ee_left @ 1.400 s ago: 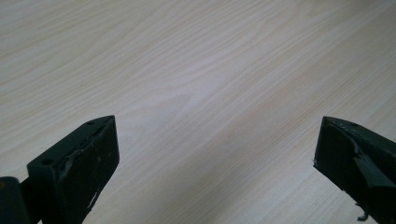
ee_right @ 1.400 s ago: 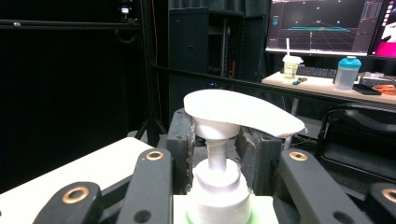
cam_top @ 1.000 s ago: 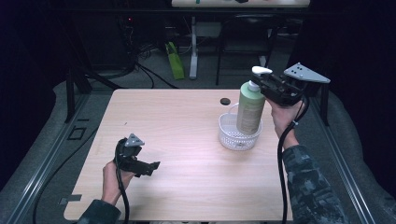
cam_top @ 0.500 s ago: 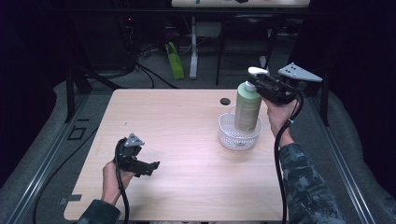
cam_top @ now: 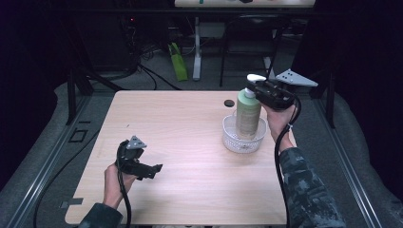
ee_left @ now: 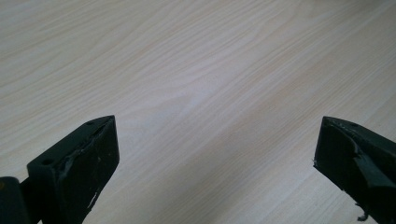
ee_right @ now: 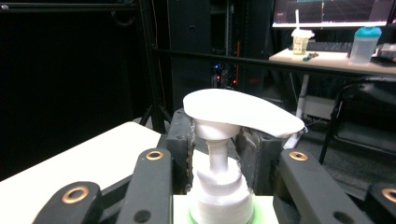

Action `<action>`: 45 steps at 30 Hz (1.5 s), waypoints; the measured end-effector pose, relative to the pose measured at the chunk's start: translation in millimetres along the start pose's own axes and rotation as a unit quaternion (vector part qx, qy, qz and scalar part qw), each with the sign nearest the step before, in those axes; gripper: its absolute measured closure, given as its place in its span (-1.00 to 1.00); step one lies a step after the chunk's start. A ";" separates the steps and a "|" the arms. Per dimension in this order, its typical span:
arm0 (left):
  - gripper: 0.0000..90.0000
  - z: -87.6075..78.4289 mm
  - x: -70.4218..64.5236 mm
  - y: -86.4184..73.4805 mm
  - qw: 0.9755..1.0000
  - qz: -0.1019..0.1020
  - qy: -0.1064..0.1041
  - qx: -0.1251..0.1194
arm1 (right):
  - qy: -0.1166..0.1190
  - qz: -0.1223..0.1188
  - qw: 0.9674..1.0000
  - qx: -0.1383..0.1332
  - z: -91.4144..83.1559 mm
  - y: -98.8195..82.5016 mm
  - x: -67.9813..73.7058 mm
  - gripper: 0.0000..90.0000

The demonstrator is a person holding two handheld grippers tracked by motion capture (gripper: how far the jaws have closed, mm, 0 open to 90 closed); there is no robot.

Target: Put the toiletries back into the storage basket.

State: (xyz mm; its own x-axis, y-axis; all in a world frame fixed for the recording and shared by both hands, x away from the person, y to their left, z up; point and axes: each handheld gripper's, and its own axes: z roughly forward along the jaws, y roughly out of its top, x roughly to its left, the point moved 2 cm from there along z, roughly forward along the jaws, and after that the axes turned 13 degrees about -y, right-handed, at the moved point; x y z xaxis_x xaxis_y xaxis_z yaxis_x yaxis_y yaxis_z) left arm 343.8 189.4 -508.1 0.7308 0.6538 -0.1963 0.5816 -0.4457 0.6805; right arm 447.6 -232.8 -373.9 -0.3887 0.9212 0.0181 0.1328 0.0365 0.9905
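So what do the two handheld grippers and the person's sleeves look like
Both are black. The left gripper has two blocky black jaws with scuffed, chipped pads, a small grey three-cornered plate on top and a black cable trailing toward the person. The right gripper carries a larger grey three-cornered plate, brass-coloured pivot rivets on its linkage and a looping black cable. The sleeves are dark camouflage-patterned fabric.

A pale wooden table (cam_top: 190, 123) stands on grey floor (cam_top: 157, 78), with what seems a desk (ee_right: 327, 58) beyond.
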 end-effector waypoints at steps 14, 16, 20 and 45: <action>-1.00 -0.2 -0.4 0.0 1.000 0.001 0.000 0.000 | -0.002 0.005 1.000 0.018 4.2 -18.4 -2.5 0.49; -1.00 -0.3 -0.4 0.0 1.000 0.001 0.000 0.000 | -0.002 0.007 1.000 0.020 4.5 -20.1 -2.7 0.49; -1.00 -0.3 -0.3 -0.1 1.000 0.001 0.000 0.000 | -0.005 0.009 1.000 0.024 5.1 -24.6 -3.5 0.49; -1.00 -0.2 -0.4 0.2 1.000 0.004 -0.002 0.001 | -0.008 0.023 0.999 0.032 10.3 -47.6 -3.9 0.49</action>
State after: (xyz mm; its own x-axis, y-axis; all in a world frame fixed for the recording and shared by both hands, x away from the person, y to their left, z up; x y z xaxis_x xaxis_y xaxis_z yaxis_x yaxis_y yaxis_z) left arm 343.5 189.2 -507.8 0.7367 0.6481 -0.1929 0.5762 -0.4525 0.6806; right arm 452.2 -234.1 -422.5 -0.3663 0.9285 0.0609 0.2084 0.0180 0.9779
